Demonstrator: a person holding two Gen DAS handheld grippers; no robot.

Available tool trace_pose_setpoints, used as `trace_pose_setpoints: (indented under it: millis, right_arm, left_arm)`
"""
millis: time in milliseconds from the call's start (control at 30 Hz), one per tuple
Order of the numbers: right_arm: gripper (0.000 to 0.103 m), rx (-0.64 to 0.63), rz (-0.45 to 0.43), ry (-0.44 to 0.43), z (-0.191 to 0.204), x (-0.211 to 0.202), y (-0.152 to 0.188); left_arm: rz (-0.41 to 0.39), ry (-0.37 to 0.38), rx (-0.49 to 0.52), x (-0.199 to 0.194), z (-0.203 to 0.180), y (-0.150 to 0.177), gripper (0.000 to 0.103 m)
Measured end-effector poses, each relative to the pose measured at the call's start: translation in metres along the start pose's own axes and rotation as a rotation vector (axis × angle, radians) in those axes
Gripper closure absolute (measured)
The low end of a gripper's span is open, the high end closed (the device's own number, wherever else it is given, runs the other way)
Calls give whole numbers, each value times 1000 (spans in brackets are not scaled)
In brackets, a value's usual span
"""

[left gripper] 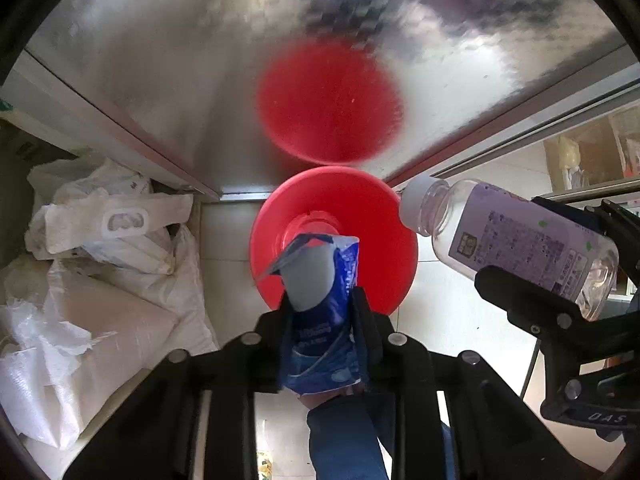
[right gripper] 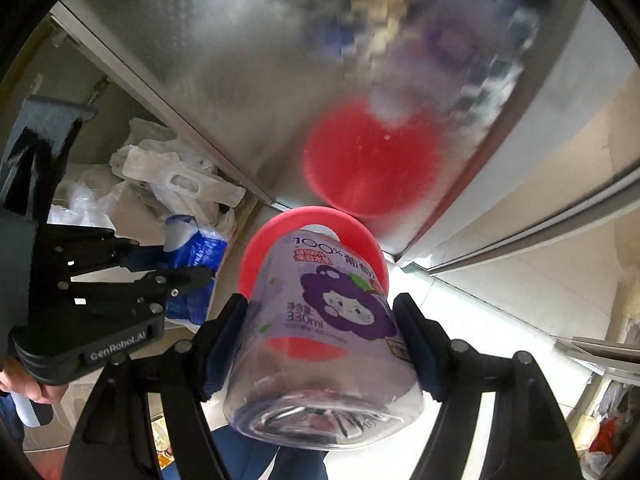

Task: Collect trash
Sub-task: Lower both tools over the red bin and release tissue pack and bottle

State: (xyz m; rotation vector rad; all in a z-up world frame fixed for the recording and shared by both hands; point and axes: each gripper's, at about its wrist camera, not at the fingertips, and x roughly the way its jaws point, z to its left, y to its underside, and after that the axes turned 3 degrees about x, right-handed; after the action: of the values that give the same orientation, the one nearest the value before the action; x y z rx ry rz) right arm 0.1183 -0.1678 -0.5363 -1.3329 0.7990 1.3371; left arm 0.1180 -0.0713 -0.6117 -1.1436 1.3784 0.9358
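label face [right gripper: 344, 300] (right wrist only), bottle [left gripper: 516, 240] cap [left gripper: 416, 200] left

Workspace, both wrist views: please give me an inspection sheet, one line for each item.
Surface: pale tiled floor, beside a shiny metal panel.
Job's things: red bin below; blue wrapper; clear bottle with purple label, empty by its look.
Clutter: white bags piled on the floor at left.
Grippers: left gripper jaws shut on the wrapper; right gripper jaws clamp the bottle.
Cables: nothing seen.
Surroundings: shelf with goods; the person's blue trouser leg.
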Motion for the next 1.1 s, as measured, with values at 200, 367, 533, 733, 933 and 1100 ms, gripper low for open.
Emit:
trace_pose_setpoints:
  millis: [200, 367, 533, 733, 933, 1100]
  right_arm:
    - [31, 19, 18, 5, 3, 7, 4]
    - [31, 11, 20, 11, 6, 6, 6]
    - [31, 12, 28, 8, 0, 4, 6]
    - [31, 25, 48, 18, 0, 13, 8]
    - [31, 7, 62, 13, 9, 23, 6]
    - [30, -21, 77, 41, 16, 33, 5]
  left_arm:
    - [-12, -25, 25, 5, -1, 0, 59]
    - [-18, -40, 8, 7, 6, -3, 37]
    - [-19, -33, 16, 7, 9, -4, 37]
    - [-25, -29, -47, 7, 22, -2, 35]
    - [-22, -30, -77, 8, 31, 3, 32]
    - [-32, -39, -88, 8, 36, 8, 19]
